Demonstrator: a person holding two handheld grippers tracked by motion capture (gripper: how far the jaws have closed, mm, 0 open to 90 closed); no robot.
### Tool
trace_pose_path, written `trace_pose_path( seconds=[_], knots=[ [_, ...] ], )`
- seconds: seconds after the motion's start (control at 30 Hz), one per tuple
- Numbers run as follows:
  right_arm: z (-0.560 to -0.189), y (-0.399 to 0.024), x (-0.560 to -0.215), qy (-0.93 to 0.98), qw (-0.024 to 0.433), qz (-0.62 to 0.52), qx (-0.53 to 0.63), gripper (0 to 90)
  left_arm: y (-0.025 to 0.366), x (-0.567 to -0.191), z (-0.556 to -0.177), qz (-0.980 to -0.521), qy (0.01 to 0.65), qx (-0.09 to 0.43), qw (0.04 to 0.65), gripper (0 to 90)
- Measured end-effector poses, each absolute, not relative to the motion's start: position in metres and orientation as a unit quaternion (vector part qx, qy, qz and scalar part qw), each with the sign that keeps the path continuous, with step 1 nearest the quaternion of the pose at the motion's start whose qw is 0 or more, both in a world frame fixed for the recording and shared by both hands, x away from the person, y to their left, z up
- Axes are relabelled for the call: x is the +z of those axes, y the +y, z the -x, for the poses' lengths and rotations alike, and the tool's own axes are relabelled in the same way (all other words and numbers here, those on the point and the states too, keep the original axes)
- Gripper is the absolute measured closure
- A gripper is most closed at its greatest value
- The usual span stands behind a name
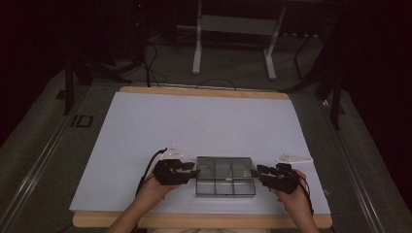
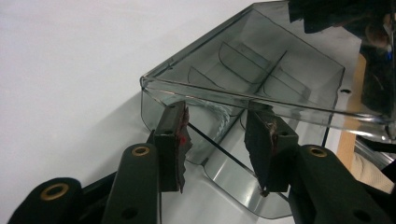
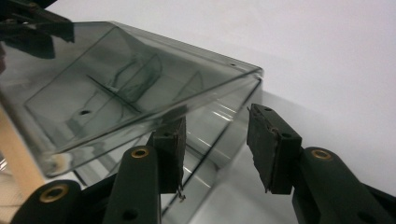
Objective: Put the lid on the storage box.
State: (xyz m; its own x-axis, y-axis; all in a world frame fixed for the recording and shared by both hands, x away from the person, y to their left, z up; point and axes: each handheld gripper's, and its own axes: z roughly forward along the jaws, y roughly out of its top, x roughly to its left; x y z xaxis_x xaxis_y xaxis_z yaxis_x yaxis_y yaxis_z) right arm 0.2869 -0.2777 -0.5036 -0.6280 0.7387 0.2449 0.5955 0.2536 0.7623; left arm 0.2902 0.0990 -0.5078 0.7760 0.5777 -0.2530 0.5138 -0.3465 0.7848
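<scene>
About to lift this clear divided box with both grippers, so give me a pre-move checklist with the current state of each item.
1. Left gripper at the box's left end: ok, its jaws sit at the wall of the box.
2. Right gripper at the right end: ok.
3. Left pads pressing the wall: cannot tell; the pads stand at the end wall under the rim.
4. Right pads pressing: not ok; one pad stands clear of the box's corner.
5. Box flat on the table: ok.
6. Compartments free of loose parts: cannot tell through the tinted plastic.
</scene>
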Motion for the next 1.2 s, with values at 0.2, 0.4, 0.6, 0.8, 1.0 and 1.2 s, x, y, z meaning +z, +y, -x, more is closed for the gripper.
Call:
trace_pose_path(
  seconds=[0.2,0.4,0.6,0.8,1.0,1.2],
  knots=[
    [-0.289,-0.285,-0.509,0.780,0.081,-0.442,0.436,55.9,0.098,-0.514,-0.290,-0.824,0.333,0.028,0.457,59.5],
    [-0.290,-0.287,-0.510,0.780,0.085,-0.443,0.434,55.4,0.099,-0.514,-0.291,-0.824,0.336,0.031,0.455,59.4],
    [-0.290,-0.290,-0.509,0.776,0.088,-0.446,0.437,54.2,0.102,-0.515,-0.290,-0.828,0.337,0.039,0.446,57.6],
    [-0.289,-0.295,-0.506,0.770,0.093,-0.452,0.439,53.9,0.105,-0.519,-0.292,-0.832,0.341,0.035,0.436,57.6],
    [-0.290,-0.297,-0.506,0.770,0.095,-0.454,0.438,53.9,0.110,-0.528,-0.299,-0.838,0.345,0.034,0.422,54.4],
    [-0.291,-0.296,-0.510,0.776,0.089,-0.452,0.432,53.2,0.117,-0.533,-0.300,-0.834,0.347,0.035,0.428,54.4]
  ],
)
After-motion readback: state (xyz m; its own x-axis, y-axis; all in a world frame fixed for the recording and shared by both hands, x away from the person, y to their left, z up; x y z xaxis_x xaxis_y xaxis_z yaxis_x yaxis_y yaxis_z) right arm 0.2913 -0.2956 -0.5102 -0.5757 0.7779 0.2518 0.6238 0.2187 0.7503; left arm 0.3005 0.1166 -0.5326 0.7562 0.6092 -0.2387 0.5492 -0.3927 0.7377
